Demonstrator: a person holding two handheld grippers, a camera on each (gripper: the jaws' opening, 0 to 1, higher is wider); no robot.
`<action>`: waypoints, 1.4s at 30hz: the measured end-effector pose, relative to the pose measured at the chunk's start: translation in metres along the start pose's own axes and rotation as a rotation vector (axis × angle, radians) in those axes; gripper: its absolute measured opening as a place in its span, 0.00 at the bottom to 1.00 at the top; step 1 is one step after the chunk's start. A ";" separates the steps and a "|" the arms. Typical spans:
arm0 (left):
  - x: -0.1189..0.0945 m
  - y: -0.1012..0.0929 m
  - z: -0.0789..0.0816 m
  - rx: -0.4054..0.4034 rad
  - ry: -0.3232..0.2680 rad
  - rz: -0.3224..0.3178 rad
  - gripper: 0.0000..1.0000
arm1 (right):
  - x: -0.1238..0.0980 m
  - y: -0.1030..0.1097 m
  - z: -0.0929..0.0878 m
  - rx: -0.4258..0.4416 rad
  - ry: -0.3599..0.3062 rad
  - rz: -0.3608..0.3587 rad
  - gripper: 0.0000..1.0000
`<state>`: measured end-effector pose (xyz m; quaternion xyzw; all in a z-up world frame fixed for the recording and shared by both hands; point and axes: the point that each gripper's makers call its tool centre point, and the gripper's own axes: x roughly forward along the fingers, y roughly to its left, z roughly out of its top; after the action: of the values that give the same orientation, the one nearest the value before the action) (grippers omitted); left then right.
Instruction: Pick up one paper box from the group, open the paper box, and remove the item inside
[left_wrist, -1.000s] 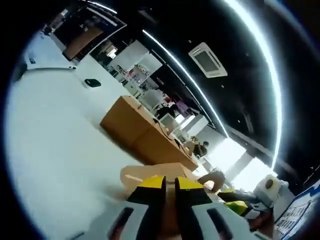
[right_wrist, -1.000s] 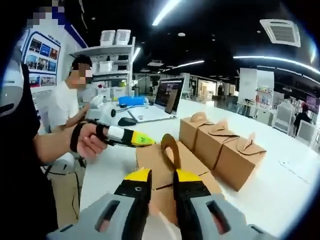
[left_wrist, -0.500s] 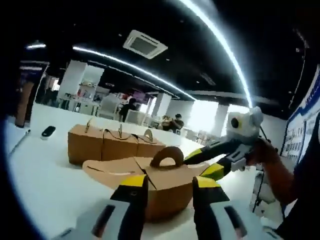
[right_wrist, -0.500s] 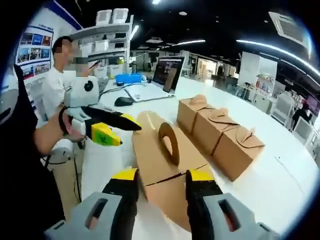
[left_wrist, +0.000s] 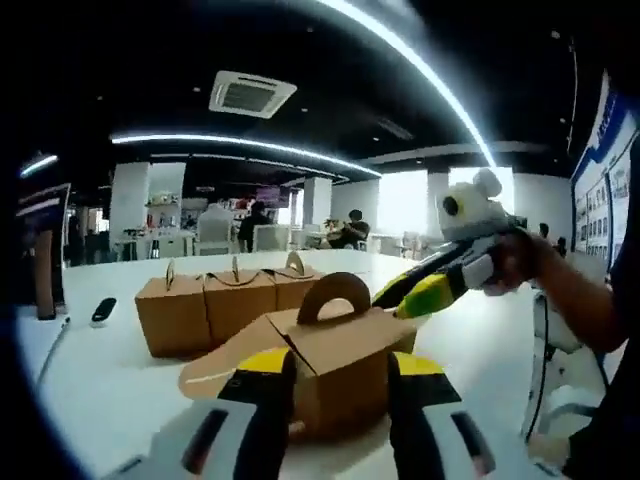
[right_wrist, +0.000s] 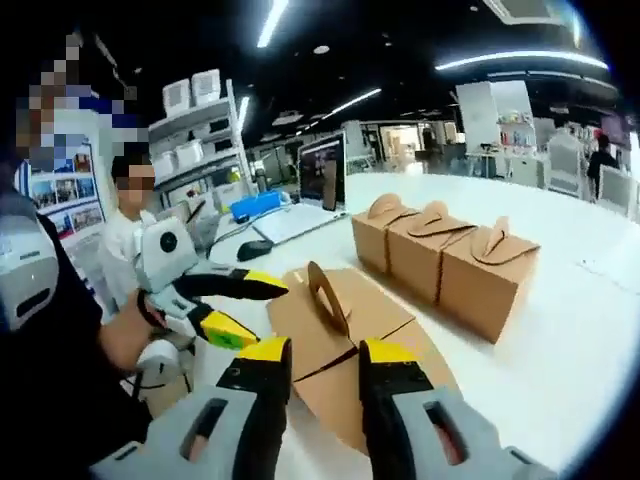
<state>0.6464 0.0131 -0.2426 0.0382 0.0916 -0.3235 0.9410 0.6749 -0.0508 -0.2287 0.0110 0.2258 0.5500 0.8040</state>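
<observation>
One brown paper box (left_wrist: 345, 350) with an arched handle stands on the white table just beyond my left gripper (left_wrist: 342, 365), whose yellow-tipped jaws are open with the box showing between them. A loose flap (left_wrist: 215, 368) hangs out to its left. In the right gripper view the same box (right_wrist: 355, 320) lies with its top flaps spread and its handle flap (right_wrist: 320, 296) upright. My right gripper (right_wrist: 325, 352) is open in front of it. The left gripper (right_wrist: 232, 303), held in a hand, reaches in open beside the box. The right gripper (left_wrist: 425, 290) points at the box top.
A row of three closed brown boxes (right_wrist: 445, 255) stands behind the open one, also seen as a row of boxes (left_wrist: 225, 300). A laptop (right_wrist: 320, 180), a mouse (right_wrist: 250, 250) and a person (right_wrist: 130, 225) are at the table's far end. A dark phone (left_wrist: 103, 310) lies on the table.
The left jaws went from shut to open, and the right jaws opened too. Both views swung round, and the box flaps now lie spread.
</observation>
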 end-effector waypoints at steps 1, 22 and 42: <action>0.000 0.000 0.001 0.006 -0.003 0.003 0.40 | -0.001 -0.001 0.000 0.008 -0.004 0.003 0.27; 0.013 -0.005 -0.012 0.375 0.191 0.248 0.51 | -0.003 -0.004 -0.004 0.263 -0.136 0.098 0.09; 0.018 -0.004 -0.012 0.378 0.217 0.287 0.52 | -0.017 0.020 0.019 -0.115 -0.232 0.134 0.03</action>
<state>0.6560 0.0006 -0.2584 0.2606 0.1237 -0.1922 0.9380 0.6593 -0.0540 -0.2004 0.0436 0.0982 0.6095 0.7855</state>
